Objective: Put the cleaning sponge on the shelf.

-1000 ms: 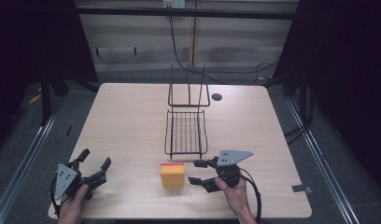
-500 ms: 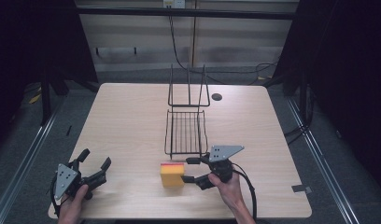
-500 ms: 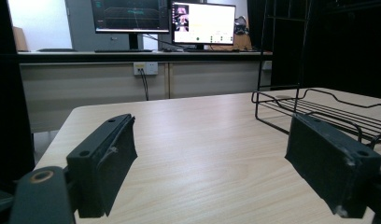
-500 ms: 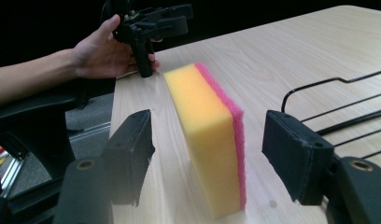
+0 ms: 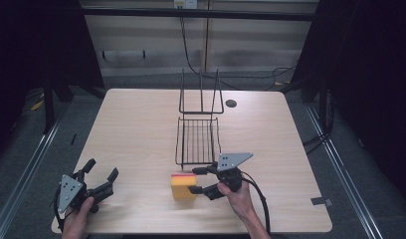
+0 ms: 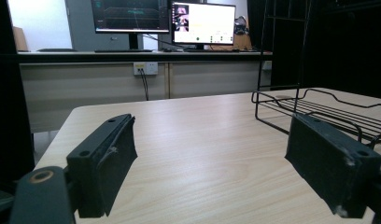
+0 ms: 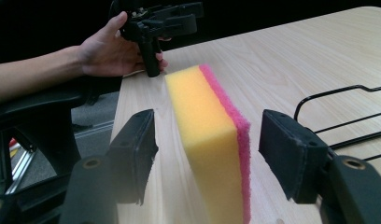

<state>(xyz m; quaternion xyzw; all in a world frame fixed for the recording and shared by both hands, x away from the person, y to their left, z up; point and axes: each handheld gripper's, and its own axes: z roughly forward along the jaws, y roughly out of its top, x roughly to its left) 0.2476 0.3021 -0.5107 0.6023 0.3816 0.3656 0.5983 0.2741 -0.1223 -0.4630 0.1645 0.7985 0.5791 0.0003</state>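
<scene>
Right gripper view: sponge (image 7: 209, 140), yellow w/ pink layer, is standing on edge on the table (image 7: 291, 60), sitting between the two black jaws of the right gripper (image 7: 207, 163). Pads aren't pressing on it yet; gaps are showing on both sides, so not grasped. Jaws have just been closing in, sponge between them. Yellow face is facing the jaw on the view's left, pink layer the jaw on the view's right.

High view: sponge (image 5: 183, 185) is lying just ahead of the right gripper (image 5: 200, 180) fingertips, partly inside them, near the table's front edge. Wire rack (image 5: 198, 139) is sitting just beyond that gripper, its upright back frame at the far end; not touching sponge.

Left gripper (image 5: 99, 172): resting well apart from the sponge, at the front left corner, hand (image 5: 77, 219) holding it. Left gripper view: jaws are standing wide, released, nothing between them but bare table (image 6: 198, 154); rack (image 6: 319, 112) beyond its jaw on the view's right.
</scene>
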